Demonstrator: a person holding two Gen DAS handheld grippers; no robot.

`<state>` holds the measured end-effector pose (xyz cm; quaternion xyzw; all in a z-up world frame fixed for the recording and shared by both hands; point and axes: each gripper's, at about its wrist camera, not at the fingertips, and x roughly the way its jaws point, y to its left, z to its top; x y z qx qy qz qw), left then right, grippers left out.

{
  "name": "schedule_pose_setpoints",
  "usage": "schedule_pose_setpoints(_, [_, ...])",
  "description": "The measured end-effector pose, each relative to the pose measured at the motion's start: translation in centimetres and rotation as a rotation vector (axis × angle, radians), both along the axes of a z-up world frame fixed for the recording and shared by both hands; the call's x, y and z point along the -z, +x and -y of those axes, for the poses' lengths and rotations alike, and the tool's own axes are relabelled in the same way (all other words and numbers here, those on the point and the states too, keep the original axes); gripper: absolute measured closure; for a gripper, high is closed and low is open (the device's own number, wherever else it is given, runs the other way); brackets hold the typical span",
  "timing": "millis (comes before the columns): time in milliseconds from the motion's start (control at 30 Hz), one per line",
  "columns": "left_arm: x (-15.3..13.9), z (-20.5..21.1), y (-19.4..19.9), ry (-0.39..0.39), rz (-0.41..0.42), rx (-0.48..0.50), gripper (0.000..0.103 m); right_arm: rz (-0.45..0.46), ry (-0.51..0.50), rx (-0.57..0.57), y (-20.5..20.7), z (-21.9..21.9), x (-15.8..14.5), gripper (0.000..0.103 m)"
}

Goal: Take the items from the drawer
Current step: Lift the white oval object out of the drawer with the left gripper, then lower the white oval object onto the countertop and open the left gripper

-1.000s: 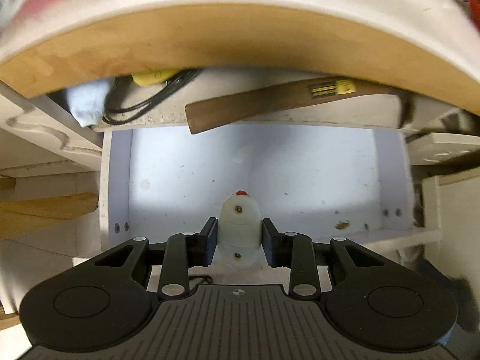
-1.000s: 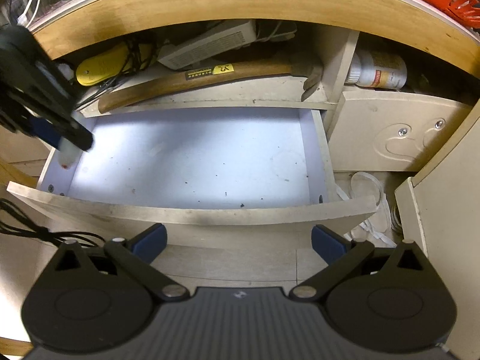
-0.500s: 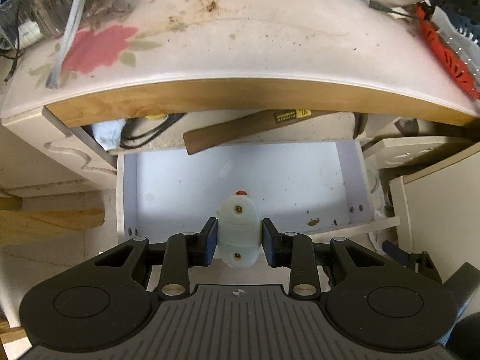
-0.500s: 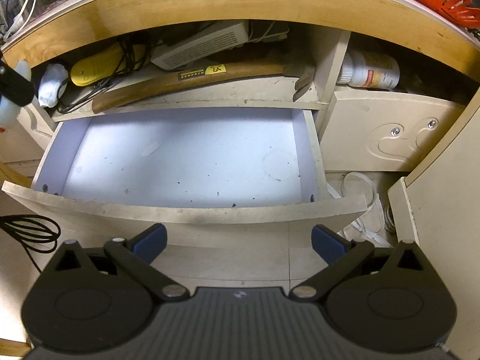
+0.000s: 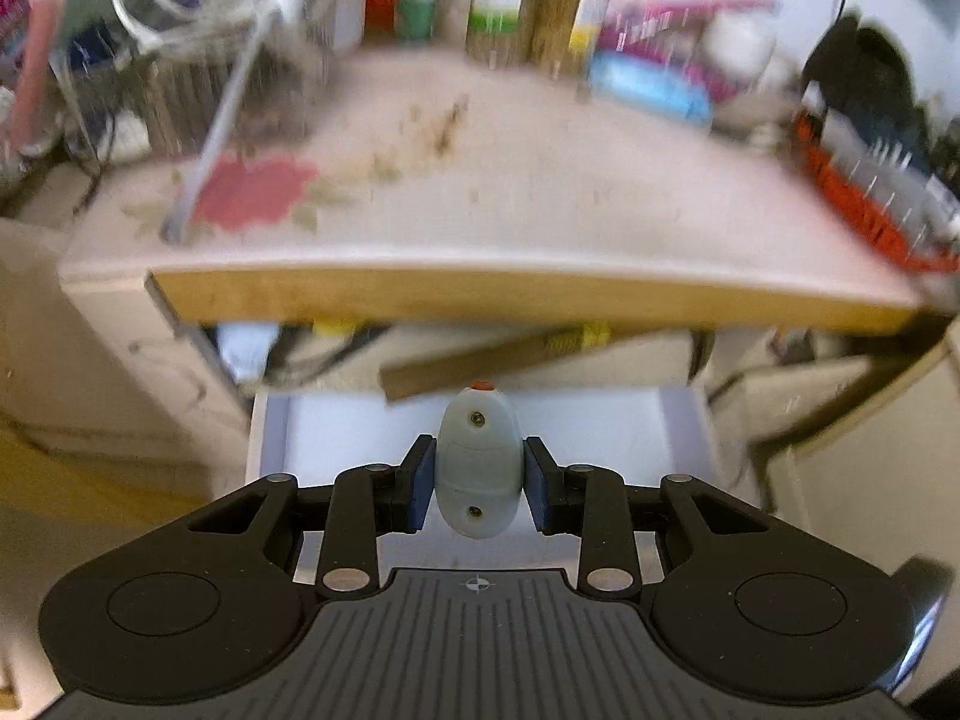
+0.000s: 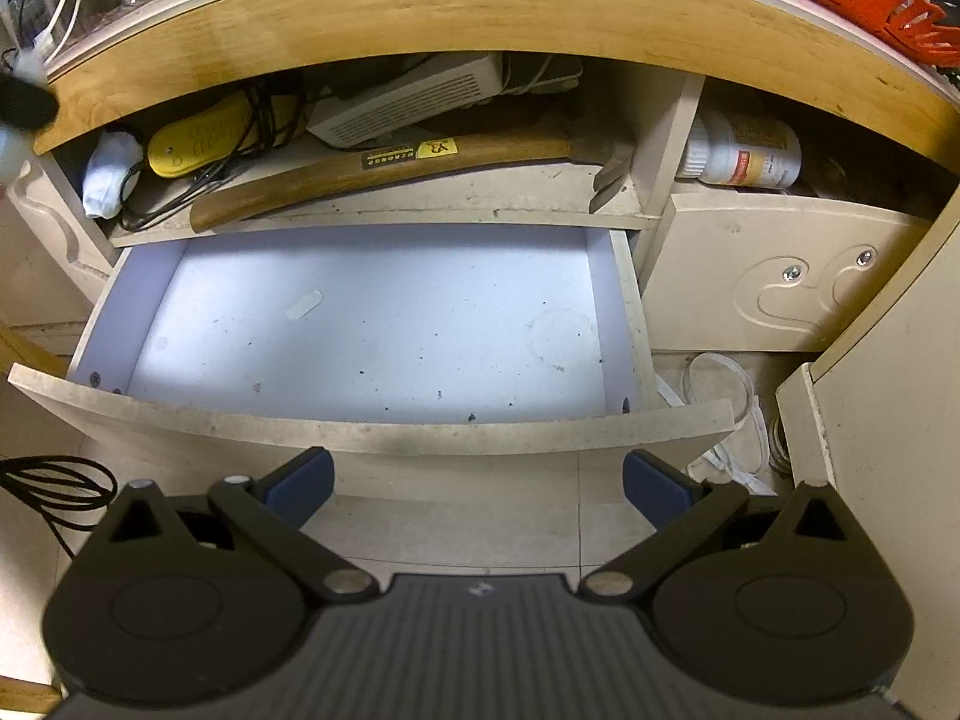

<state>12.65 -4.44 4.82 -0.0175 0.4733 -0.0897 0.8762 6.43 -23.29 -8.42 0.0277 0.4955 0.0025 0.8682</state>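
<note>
My left gripper (image 5: 478, 483) is shut on a small pale oval device (image 5: 478, 468) with a red tip and two screws, held above the drawer (image 5: 684, 420) and in front of the desk top (image 5: 540, 204). The open drawer (image 6: 372, 426) has a pale lilac floor with only specks of dirt and a bit of tape in it. My right gripper (image 6: 477, 483) stands open with nothing between its blue pads, just in front of the drawer's front board. At the far left edge of the right wrist view a dark blurred bit of the left gripper (image 6: 21, 105) shows.
On the shelf above the drawer lie a wooden-handled hammer (image 6: 390, 171), a yellow object (image 6: 198, 141) with black cables, a white box (image 6: 408, 99) and a white bottle (image 6: 744, 156). The desk top carries jars, a blue object and an orange basket (image 5: 864, 222). White straps (image 6: 732, 420) lie on the floor.
My left gripper has risen with the oval device and tilted up, so the desk top now fills its view. It has slid out at the left edge of the right wrist view. The right gripper stayed put.
</note>
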Motion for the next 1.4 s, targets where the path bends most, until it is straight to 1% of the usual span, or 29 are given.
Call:
schedule_pose_setpoints(67, [-0.6, -0.2, -0.6, -0.027, 0.088, -0.007, 0.073, 0.001, -0.001, 0.001, 0.0, 0.0, 0.0, 0.0])
schedule_pose_setpoints(133, [-1.2, -0.1, -1.2, -0.024, 0.187, -0.008, 0.073, 0.001, 0.003, 0.003, 0.0, 0.0, -0.1, 0.0])
schedule_pose_setpoints(267, [-2.2, 0.5, -2.8, 0.023, 0.408, -0.009, 0.073, 0.003, 0.003, -0.001, 0.0, 0.0, -0.1, 0.0])
schedule_pose_setpoints(367, [-2.4, 1.1, -3.9, 0.057, 0.551, -0.01, 0.073, 0.002, 0.005, 0.001, 0.0, 0.0, -0.1, 0.0])
schedule_pose_setpoints(467, [-2.4, 1.5, -4.8, 0.067, 0.682, -0.004, 0.073, 0.0, 0.007, 0.001, 0.0, 0.0, -0.2, 0.0])
schedule_pose_setpoints(500, [-2.4, 1.7, -5.0, 0.076, 0.707, -0.005, 0.073, 0.0, 0.007, 0.001, 0.0, 0.0, -0.2, 0.0])
schedule_pose_setpoints(567, [-2.1, 1.9, -4.9, 0.091, 0.726, -0.013, 0.073, 0.002, 0.007, 0.001, 0.0, 0.0, -0.2, 0.0])
schedule_pose_setpoints(633, [-2.0, 1.9, -4.7, 0.082, 0.727, -0.023, 0.073, 0.005, 0.005, -0.001, 0.0, 0.0, -0.3, 0.0])
schedule_pose_setpoints(867, [-1.2, 1.4, -2.5, 0.073, 0.709, -0.05, 0.073, 0.002, 0.014, 0.007, 0.0, 0.1, -0.4, 0.0])
schedule_pose_setpoints(1033, [-0.4, 1.3, -0.9, 0.061, 0.703, -0.049, 0.073, 0.003, 0.02, 0.01, 0.1, 0.2, -0.5, 0.0])
schedule_pose_setpoints(1167, [0.2, 1.4, 0.7, 0.067, 0.701, -0.053, 0.073, 0.001, 0.032, 0.011, 0.1, 0.2, -0.7, 0.0])
schedule_pose_setpoints(1267, [1.0, 1.1, 2.4, 0.061, 0.682, -0.062, 0.073, 0.0, 0.046, 0.008, 0.2, 0.1, -0.8, 0.0])
schedule_pose_setpoints(1400, [1.7, 0.6, 4.5, 0.034, 0.653, -0.085, 0.073, 0.001, 0.065, 0.0, 0.2, -0.2, -1.0, 0.0])
